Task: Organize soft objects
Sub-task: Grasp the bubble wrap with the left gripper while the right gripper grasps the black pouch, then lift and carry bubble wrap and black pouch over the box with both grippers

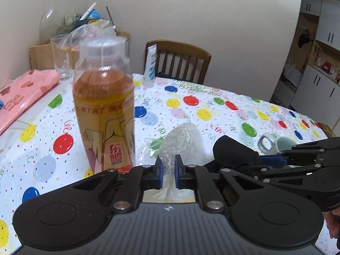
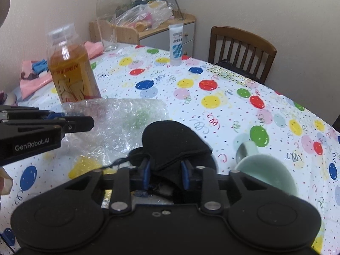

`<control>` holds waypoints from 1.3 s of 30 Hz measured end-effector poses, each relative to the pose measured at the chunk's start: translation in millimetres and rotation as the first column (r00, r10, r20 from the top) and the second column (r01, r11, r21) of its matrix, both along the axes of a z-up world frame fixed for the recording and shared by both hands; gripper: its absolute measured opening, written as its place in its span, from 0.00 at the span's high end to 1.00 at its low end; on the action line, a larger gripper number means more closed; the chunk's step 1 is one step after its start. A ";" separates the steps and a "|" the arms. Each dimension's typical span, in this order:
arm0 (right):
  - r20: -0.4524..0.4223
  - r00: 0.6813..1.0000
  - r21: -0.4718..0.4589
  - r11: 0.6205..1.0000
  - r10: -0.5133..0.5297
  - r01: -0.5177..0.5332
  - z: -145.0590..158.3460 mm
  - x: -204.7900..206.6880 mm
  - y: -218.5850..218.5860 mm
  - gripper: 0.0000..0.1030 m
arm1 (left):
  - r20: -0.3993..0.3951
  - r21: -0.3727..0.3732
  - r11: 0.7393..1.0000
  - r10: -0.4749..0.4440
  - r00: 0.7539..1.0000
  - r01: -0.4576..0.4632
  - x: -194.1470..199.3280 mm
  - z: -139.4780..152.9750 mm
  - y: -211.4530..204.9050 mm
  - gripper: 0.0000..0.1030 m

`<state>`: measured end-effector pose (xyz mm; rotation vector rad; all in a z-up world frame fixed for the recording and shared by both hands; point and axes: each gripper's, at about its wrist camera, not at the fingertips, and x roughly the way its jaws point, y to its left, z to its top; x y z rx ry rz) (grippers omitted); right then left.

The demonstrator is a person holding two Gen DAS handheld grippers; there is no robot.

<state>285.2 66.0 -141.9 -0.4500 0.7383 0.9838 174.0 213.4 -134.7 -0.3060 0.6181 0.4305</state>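
We see one bubble wrap sheet [image 1: 182, 136] pinched in our left gripper [image 1: 169, 170], one black cloth [image 2: 172, 144] clamped in our right gripper [image 2: 165, 172], one bottle [image 1: 104, 110], one mug [image 2: 263, 170].

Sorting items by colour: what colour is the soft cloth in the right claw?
Black; the cloth shows best in the right wrist view.

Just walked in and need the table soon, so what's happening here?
A person is sorting soft things with two handheld grippers. The left gripper is shut on a sheet of bubble wrap; the right gripper pinches a black cloth. A bottle and mug stand nearby on the balloon tablecloth.
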 end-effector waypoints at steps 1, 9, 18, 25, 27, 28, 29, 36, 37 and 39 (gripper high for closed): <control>-0.001 1.000 0.008 1.000 -0.005 0.005 2.4 0.1 -2.4 0.79 | 0.007 0.000 1.000 -0.006 1.000 0.006 -0.3 2.2 -1.3 0.92; -0.009 0.999 0.077 0.996 -0.040 0.041 27.9 -4.3 -28.5 0.85 | 0.055 0.013 0.999 -0.053 0.997 0.052 -3.7 25.1 -16.6 0.94; -0.059 0.994 0.178 0.979 -0.087 0.096 64.1 -10.1 -77.8 0.86 | 0.132 -0.011 0.997 -0.078 0.988 0.080 -23.9 58.0 -34.7 0.94; -0.059 0.994 0.228 0.968 -0.096 0.107 94.2 -18.7 -125.1 0.86 | 0.184 -0.016 0.995 -0.096 0.978 0.101 -42.3 87.4 -55.6 0.94; -0.054 0.993 0.243 0.964 -0.101 0.111 101.9 -20.9 -139.9 0.86 | 0.195 -0.026 0.994 -0.100 0.976 0.107 -48.2 95.3 -61.7 0.94; -0.056 0.993 0.251 0.961 -0.103 0.114 105.6 -21.7 -147.7 0.86 | 0.200 -0.032 0.993 -0.103 0.974 0.111 -50.5 99.3 -65.2 0.94; -0.059 0.993 0.260 0.958 -0.106 0.118 109.3 -22.5 -155.6 0.86 | 0.205 -0.034 0.992 -0.108 0.973 0.118 -52.7 103.8 -69.8 0.94; -0.054 0.991 0.317 0.939 -0.124 0.135 134.3 -26.7 -215.7 0.86 | 0.259 -0.040 0.984 -0.160 0.953 0.176 -61.6 137.7 -110.5 0.94; -0.050 0.990 0.323 0.936 -0.129 0.138 138.3 -26.8 -224.4 0.86 | 0.267 -0.041 0.982 -0.169 0.949 0.186 -61.0 142.0 -117.4 0.94; -0.047 0.990 0.332 0.932 -0.136 0.144 145.6 -25.6 -243.3 0.86 | 0.278 -0.044 0.977 -0.190 0.942 0.210 -57.7 148.7 -131.4 0.94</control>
